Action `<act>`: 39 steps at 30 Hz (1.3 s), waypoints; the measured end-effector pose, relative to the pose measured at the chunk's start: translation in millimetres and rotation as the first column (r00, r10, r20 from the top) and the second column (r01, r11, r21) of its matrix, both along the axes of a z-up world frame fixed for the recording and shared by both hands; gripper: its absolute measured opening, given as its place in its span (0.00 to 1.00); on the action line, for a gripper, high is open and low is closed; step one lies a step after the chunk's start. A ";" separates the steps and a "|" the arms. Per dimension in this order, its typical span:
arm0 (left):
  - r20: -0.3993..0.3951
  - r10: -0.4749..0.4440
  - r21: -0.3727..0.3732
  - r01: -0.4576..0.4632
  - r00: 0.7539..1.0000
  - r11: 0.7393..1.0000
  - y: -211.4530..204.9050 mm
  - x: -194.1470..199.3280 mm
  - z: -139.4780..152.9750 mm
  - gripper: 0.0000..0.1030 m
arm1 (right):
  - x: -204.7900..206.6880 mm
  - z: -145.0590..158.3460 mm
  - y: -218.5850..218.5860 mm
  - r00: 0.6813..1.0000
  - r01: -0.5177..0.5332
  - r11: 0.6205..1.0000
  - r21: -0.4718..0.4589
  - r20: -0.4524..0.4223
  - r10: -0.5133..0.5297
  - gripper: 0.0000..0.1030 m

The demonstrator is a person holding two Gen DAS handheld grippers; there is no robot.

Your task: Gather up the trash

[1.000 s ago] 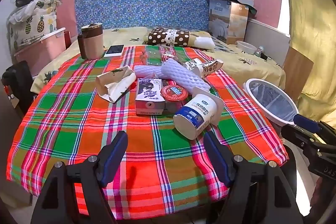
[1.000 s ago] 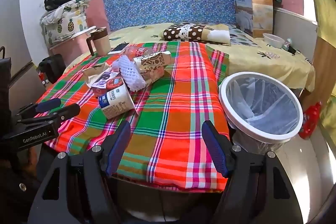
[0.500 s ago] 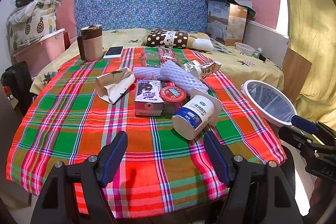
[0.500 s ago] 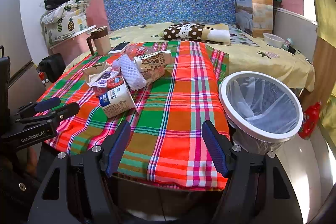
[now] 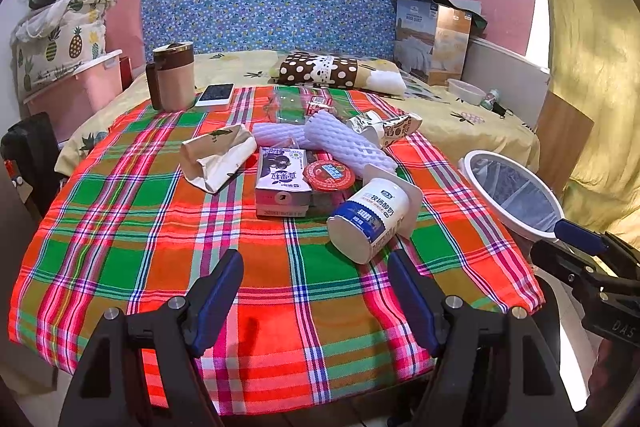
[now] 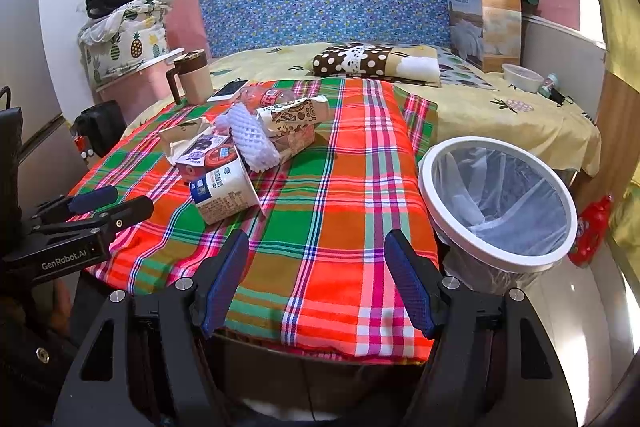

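Through my left wrist camera, my left gripper [image 5: 316, 291] hangs over the near edge of the plaid cloth [image 5: 120, 227], its jaws spread wide with nothing between them. The trash lies in a loose heap at the middle of the cloth: a yogurt cup [image 5: 370, 217] on its side nearest my fingers, a small purple milk carton [image 5: 282, 183] just behind it, a red-lidded tub [image 5: 329, 175] touching the carton, a white foam net sleeve [image 5: 344, 143] farther back, and a crumpled paper bag [image 5: 218, 157] to the left. The white-rimmed trash bin [image 5: 516, 193] stands off the cloth's right side, and my right gripper [image 5: 580, 247] pokes in below it.

From my right wrist camera, my right gripper [image 6: 318, 279] is likewise wide and empty, above the cloth's near edge. The heap sits well to the left and ahead, the yogurt cup [image 6: 224, 191] closest. The trash bin [image 6: 500, 203] is just right of the cloth, lined with a clear bag. My left gripper [image 6: 100, 203] shows at far left.
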State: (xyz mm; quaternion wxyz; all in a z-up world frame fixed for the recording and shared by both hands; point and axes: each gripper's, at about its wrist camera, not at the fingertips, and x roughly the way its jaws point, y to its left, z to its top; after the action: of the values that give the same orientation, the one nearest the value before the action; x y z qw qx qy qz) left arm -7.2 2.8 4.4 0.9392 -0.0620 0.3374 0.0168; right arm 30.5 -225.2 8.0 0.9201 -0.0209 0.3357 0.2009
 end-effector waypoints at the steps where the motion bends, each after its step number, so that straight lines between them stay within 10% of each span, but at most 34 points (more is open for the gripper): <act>1: 0.000 -0.001 -0.001 0.001 1.000 1.000 0.3 0.2 0.1 0.72 | 0.1 -0.1 -0.2 1.000 -0.001 1.000 0.001 -0.001 0.001 0.69; 39: 0.005 -0.009 -0.006 0.009 1.000 1.000 3.2 2.8 -0.5 0.72 | 0.6 0.8 -1.3 1.000 -0.004 1.000 0.004 0.003 0.004 0.69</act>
State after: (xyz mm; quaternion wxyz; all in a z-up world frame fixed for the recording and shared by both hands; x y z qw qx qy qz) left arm -4.4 6.0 3.9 0.9399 -0.0632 0.3355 0.0116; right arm 31.1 -226.4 8.7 0.9202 -0.0202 0.3340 0.2033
